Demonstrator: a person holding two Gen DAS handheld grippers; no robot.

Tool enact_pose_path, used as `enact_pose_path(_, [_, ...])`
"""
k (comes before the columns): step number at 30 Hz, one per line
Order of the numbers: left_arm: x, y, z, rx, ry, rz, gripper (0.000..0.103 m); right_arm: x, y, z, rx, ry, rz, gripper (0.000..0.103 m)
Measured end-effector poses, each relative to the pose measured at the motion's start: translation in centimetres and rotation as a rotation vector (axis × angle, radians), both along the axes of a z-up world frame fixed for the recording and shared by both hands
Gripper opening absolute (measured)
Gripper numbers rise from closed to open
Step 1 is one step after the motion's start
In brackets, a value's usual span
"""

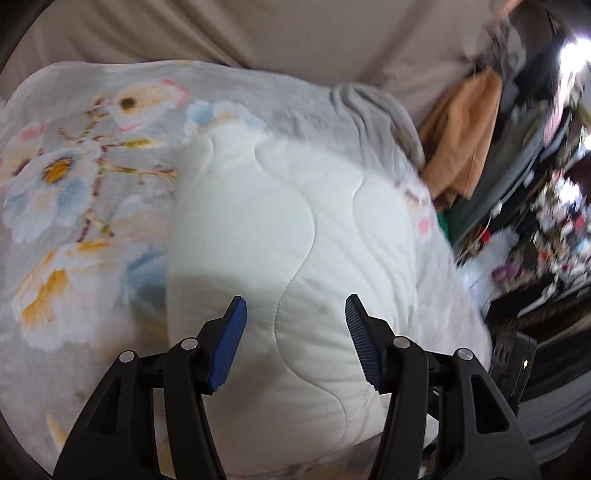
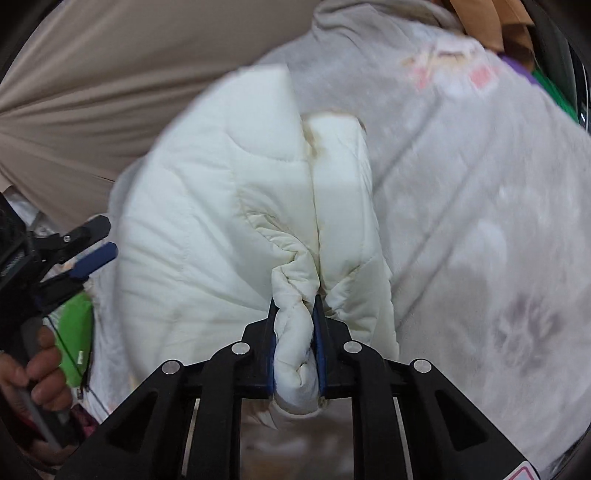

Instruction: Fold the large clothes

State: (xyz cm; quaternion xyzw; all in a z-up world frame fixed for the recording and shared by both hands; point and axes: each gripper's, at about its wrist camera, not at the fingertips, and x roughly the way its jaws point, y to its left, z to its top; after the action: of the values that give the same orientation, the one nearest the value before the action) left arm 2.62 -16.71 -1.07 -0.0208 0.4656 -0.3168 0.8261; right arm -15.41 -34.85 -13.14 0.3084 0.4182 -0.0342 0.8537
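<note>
Only one puffy white quilted jacket (image 2: 221, 206) lies on a soft grey flowered blanket (image 1: 74, 177). It looks lumpy and stitched. Right tool (image 2: 297, 332) pinches a rolled jacket edge tight. Left tool (image 1: 295, 332) hangs open above it, holding nothing. An orange cloth (image 1: 461, 140) sits nearby.

This is a bedroom in a home. A bed with a taut beige sheet (image 1: 258, 33) carries a grey floral fleece blanket (image 1: 74, 177). Beside it, clothes (image 1: 461, 136) hang in orange and dark colours, and a cluttered heap of household stuff (image 1: 554, 221) fills the far side, blurred.
</note>
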Motion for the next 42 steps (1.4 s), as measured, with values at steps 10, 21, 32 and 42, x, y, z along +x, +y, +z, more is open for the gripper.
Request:
enact_pose_path(10, [0.5,-3.5,-5.4,0.255,-0.093,-0.02,0.055,-1.1,-0.7,4.8,-0.046,-0.053,-0.053,0.024])
enact_pose_path(21, [0.8,-2.4,-5.3,0.203,-0.076,-0.007,0.056,9.3,0.0,4.8,-0.201,0.021,0.047,0.0])
enact_pose_path(32, [0.0,1.5,-2.6,0.098,0.004,0.047,0.049,9.4,-0.9,2.4,-0.147,0.018,0.043,0.0])
enact_pose_path(42, [-3.0,2.9,-3.0,0.13,0.045,0.001,0.05,0.0,3.1,6.3,-0.239,0.085,0.13,0.0])
